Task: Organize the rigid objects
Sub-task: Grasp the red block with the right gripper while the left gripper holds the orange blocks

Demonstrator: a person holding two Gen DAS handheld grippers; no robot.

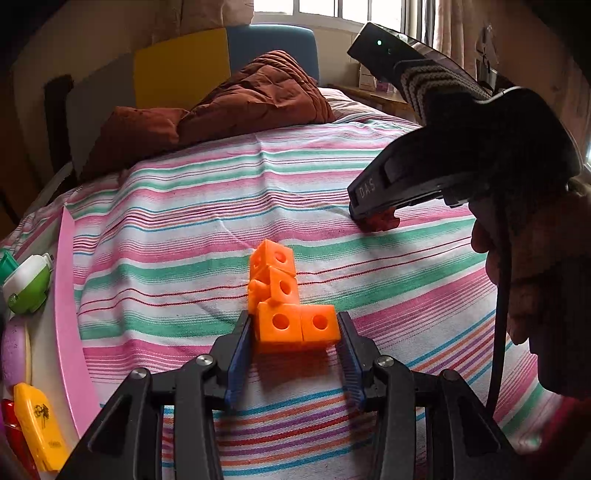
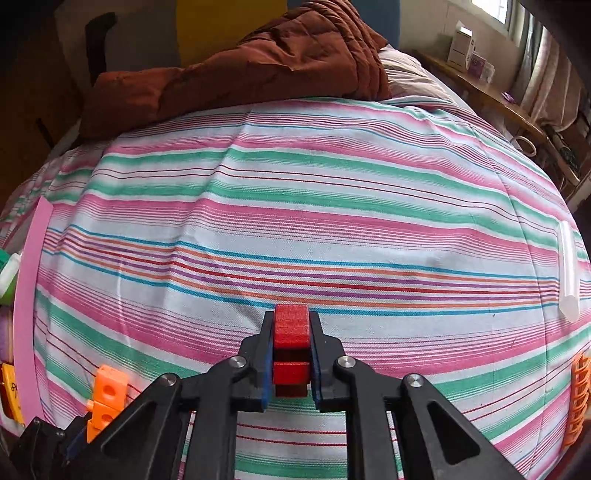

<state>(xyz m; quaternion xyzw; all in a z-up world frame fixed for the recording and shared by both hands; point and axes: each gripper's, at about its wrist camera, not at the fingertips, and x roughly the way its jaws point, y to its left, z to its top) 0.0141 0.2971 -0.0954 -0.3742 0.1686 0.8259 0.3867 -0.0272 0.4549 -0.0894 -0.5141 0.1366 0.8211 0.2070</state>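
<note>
The right gripper (image 2: 291, 354) pinches a red, rough-surfaced block (image 2: 291, 328) between its blue-padded jaws, holding it down against the bedcover; in the left wrist view the same block shows at two o'clock under the gripper's black shell, which bears the raised letters "DAS". The left gripper (image 1: 295, 354) has its jaws spread around the base of a cluster of orange plastic linking cubes with round holes (image 1: 282, 306); the left pad lies against the cubes, while the right pad sits just beside the last cube, and whether it touches cannot be told. The cluster rests on the cover, stacked away toward twelve o'clock.

Both work over a cotton bedspread striped in pink, green, blue and orange (image 2: 295, 221). At three o'clock in the right wrist view lies a white translucent stick (image 2: 569, 273), with an orange plastic lattice piece (image 2: 578, 398) at four o'clock. A pink rim (image 1: 68, 314) at nine o'clock borders small yellow, green and white items. A crumpled rust-brown quilt (image 1: 240, 99) fills twelve o'clock, before a yellow-and-blue headboard (image 1: 221, 62) and a bright window (image 1: 332, 9).
</note>
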